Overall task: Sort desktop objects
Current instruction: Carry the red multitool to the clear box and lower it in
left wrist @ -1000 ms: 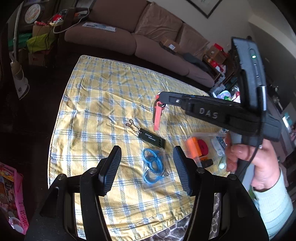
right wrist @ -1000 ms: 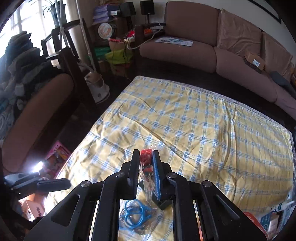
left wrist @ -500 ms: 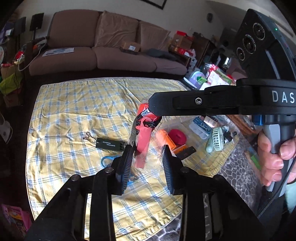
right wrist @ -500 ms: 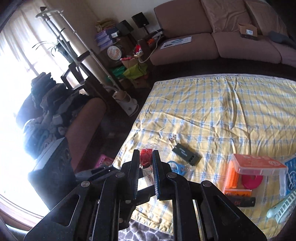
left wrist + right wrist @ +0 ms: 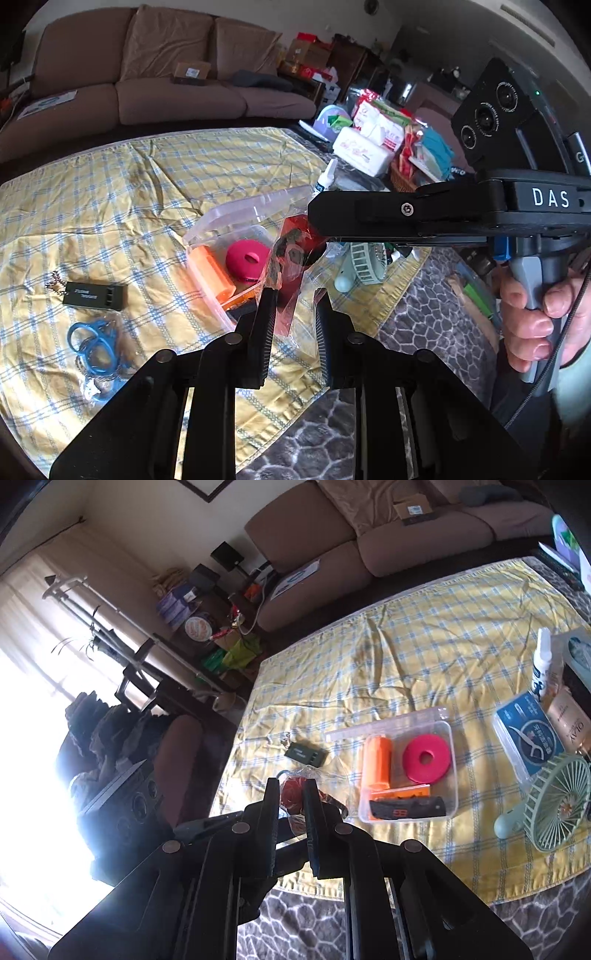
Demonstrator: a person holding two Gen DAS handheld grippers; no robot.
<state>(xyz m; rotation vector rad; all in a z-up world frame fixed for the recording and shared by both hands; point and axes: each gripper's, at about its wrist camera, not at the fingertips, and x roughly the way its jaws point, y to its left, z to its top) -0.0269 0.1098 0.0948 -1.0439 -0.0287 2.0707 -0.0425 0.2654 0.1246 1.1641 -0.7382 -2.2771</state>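
Two grippers share one load: a clear plastic bag (image 5: 291,258) with a red item inside, held in the air above the near edge of the tabletop (image 5: 155,177). The left gripper (image 5: 291,325) has its fingers nearly closed, pinching the bag's lower part. The right gripper (image 5: 291,805) has its fingers closed narrowly on the bag's top. A second ago the left fingers stood wide open over the blue rings (image 5: 94,341); they have since closed on the bag. Both views have swung rightward since then, so the open clear box (image 5: 410,764) with the orange tube and pink disc now lies just beyond the bag.
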